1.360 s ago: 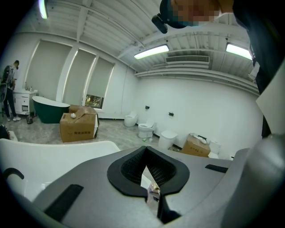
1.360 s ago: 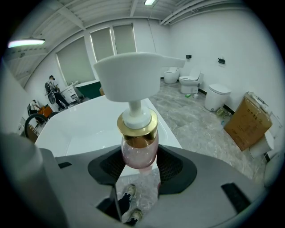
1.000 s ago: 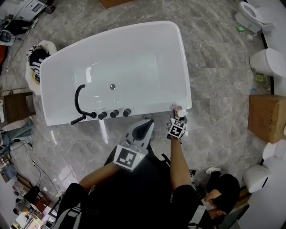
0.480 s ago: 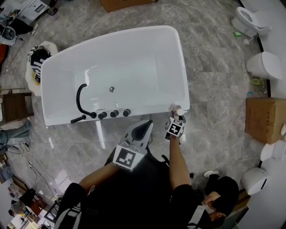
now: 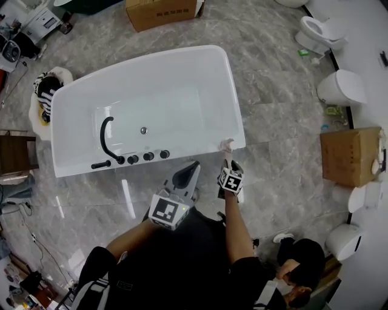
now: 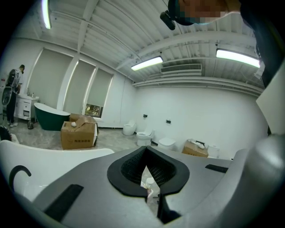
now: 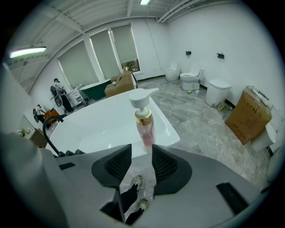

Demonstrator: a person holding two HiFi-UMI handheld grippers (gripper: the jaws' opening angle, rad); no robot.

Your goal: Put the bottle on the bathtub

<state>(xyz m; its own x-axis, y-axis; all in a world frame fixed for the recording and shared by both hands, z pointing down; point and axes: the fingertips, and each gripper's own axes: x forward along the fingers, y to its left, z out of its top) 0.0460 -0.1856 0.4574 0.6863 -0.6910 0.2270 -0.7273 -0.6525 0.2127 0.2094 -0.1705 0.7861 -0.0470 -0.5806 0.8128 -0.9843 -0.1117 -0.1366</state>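
Observation:
A pink bottle [image 5: 226, 145] with a white pump stands upright on the near right corner of the white bathtub [image 5: 230, 91]. In the right gripper view the bottle [image 7: 144, 125] rises just beyond the jaws. My right gripper [image 5: 228, 163] [image 7: 141, 153] is open behind it; its jaws have just been closing, with nothing between them and no pad touching the bottle. My left gripper [image 5: 193, 167] [image 6: 146, 167] hangs shut and empty in front of the tub's near wall. Through the slit between its jaws a sliver of the bottle [image 6: 148, 184] shows.
A black faucet [image 5: 105, 134] and several black knobs [image 5: 148, 156] sit on the tub's near rim. Cardboard boxes [image 5: 348, 156] [image 5: 160, 12] and toilets [image 5: 318, 33] stand on the marble floor. A person [image 5: 303, 260] crouches at lower right.
The right gripper has drawn back from the bottle, and the bottle stays on the tub's corner. The left gripper has also shifted back, still shut.

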